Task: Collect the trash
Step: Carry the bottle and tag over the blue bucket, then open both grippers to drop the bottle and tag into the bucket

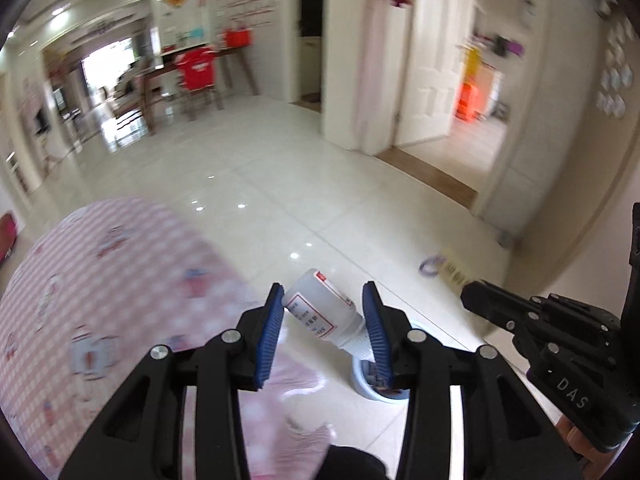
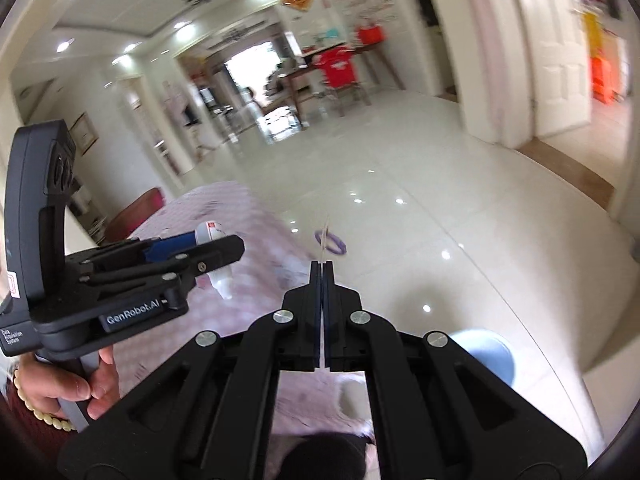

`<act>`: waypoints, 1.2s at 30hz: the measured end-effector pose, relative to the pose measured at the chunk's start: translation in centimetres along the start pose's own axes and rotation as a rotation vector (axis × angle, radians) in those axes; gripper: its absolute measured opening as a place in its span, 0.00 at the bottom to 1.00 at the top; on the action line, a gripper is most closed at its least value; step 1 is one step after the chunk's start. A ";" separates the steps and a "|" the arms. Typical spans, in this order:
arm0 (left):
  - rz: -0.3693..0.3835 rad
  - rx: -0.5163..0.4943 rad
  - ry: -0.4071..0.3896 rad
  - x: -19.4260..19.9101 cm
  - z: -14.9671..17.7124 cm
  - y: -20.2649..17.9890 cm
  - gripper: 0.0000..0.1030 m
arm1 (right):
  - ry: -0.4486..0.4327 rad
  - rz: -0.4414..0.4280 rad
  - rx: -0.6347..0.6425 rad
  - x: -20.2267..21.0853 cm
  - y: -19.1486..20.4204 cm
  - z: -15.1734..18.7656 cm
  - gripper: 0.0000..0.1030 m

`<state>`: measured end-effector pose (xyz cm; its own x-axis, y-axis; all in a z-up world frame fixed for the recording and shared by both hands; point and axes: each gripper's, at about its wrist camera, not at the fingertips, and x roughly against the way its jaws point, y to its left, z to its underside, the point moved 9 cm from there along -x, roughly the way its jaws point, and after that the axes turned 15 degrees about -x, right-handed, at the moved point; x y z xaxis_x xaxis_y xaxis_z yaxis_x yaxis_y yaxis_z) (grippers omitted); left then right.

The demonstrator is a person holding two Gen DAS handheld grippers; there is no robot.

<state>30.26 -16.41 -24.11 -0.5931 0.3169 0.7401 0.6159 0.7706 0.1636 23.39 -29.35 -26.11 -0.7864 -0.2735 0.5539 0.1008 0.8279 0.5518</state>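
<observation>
trash-wise, a small white bottle (image 1: 324, 312) sits pinched between the left gripper (image 1: 325, 320) pads, up over the pale blue bin (image 1: 374, 384) on the floor. right gripper (image 2: 322, 280) is squeezed together on a thin card (image 2: 325, 236) with a purple loop.

One bottle (image 1: 320, 310), one bin (image 2: 486, 354) (blue), two hand-held grippers (image 1: 325, 320) (image 2: 322, 272), one tablecloth (image 1: 100, 280).

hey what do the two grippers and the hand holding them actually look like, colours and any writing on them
Both are black plastic scissor-style frames with silver round rivets. The left gripper has ribbed blue pads on its fingers, and its side reads "GenRobot.AI" plus a small data acquisition label. The right gripper shows "DAS" in pale letters on its body. The left hand is bare, with a cream bead bracelet and dark red sleeve.
</observation>
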 end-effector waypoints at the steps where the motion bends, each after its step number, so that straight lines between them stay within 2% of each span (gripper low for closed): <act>1: 0.012 -0.015 0.002 -0.4 -0.3 -1.2 0.38 | -0.011 0.022 -0.020 0.9 -1.8 -0.1 0.01; 8: 0.102 -0.130 0.026 -4.2 -2.1 -10.4 0.38 | -0.042 0.112 -0.110 3.8 -9.2 -0.2 0.01; 14: 0.127 -0.177 0.046 -6.4 -2.6 -14.2 0.38 | -0.056 0.132 -0.176 3.9 -12.7 -0.6 0.02; 17: 0.125 -0.188 0.056 -7.3 -2.7 -15.1 0.38 | -0.027 0.113 -0.252 2.8 -14.9 -0.9 0.07; 18: 0.125 -0.189 0.061 -7.6 -2.6 -15.3 0.38 | -0.021 0.115 -0.267 2.4 -15.3 -1.0 0.20; 19: 0.125 -0.191 0.066 -7.9 -2.6 -15.5 0.38 | -0.016 0.134 -0.282 2.0 -16.1 -0.8 0.44; 20: 0.124 -0.194 0.069 -8.0 -2.5 -15.6 0.38 | -0.023 0.148 -0.287 2.1 -16.6 -0.6 0.50; 21: 0.123 -0.194 0.073 -8.2 -2.4 -15.7 0.38 | -0.036 0.169 -0.287 2.2 -16.9 -0.5 0.51; 26: 0.124 -0.197 0.088 -9.2 -2.6 -16.3 0.38 | -0.039 0.152 -0.297 2.9 -17.5 0.2 0.51; 36: 0.138 -0.220 0.101 -10.1 -2.5 -17.2 0.38 | -0.099 0.169 -0.295 4.2 -17.5 -1.0 0.51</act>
<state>26.93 -34.20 -32.76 -0.4481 0.3455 0.8245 0.7916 0.5820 0.1863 18.96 -45.48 -32.82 -0.7974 -0.0840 0.5975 0.3947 0.6765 0.6218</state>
